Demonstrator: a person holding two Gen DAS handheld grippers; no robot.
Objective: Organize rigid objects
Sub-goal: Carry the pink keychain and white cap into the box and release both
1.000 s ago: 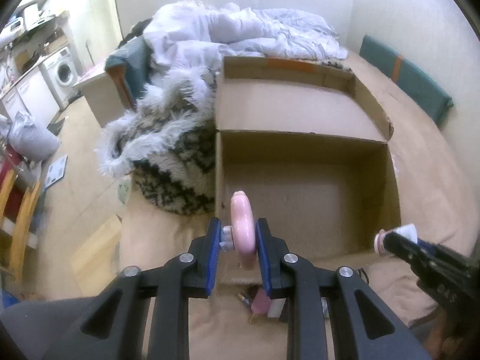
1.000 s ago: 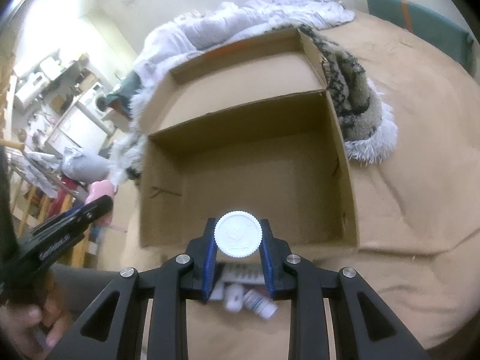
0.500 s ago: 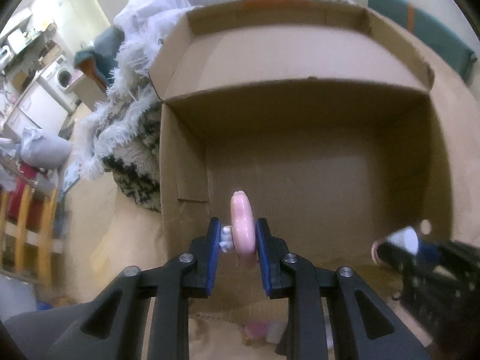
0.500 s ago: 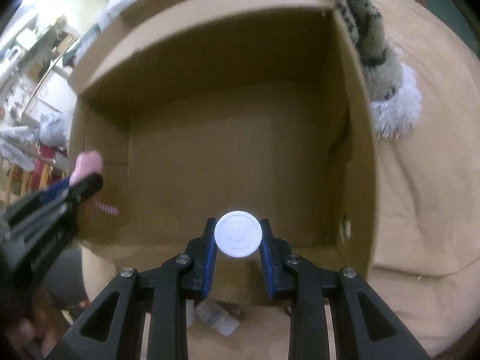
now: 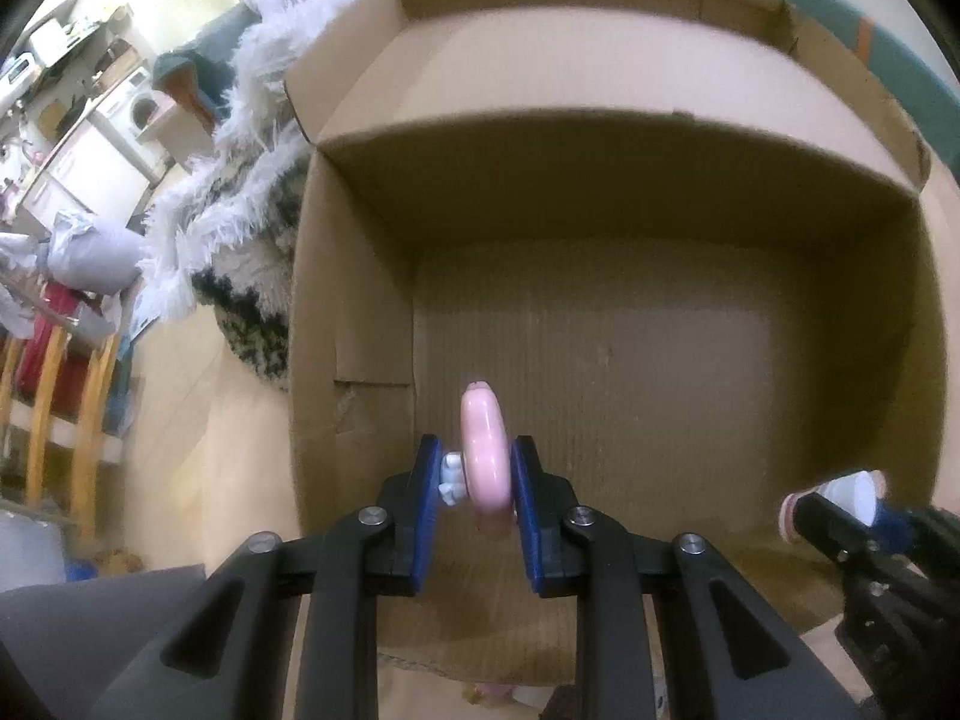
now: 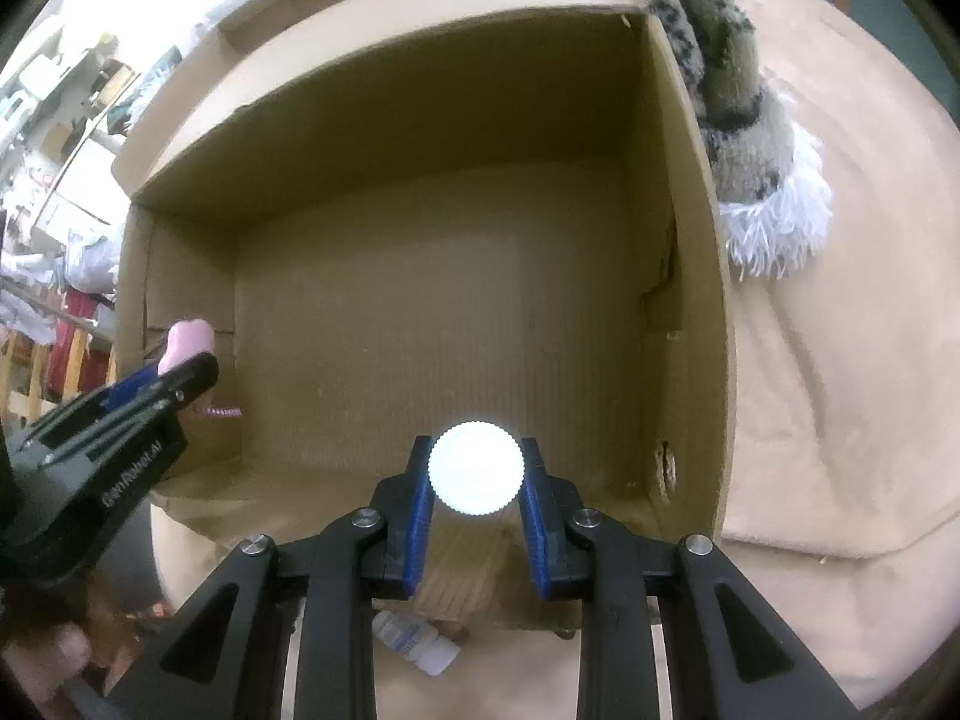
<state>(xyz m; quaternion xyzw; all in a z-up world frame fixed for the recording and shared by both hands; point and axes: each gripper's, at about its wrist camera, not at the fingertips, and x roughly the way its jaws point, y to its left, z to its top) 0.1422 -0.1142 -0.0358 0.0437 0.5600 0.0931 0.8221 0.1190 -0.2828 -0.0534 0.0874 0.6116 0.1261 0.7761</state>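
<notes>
Left gripper (image 5: 474,474): angled steeply down over the open cardboard box (image 5: 354,324), jaws pinching a pink object (image 5: 485,450), at 8 o'clock above the box floor. Right gripper (image 6: 476,474): likewise tilted down, jaws clamped on a white ribbed-cap bottle (image 6: 476,468), at 5 o'clock.

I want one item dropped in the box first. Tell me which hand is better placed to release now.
Right, marginally. The right gripper holds its white-capped bottle over the middle of the cardboard box floor. The left gripper, clamping the pink item, hangs close to the box's left wall.
</notes>
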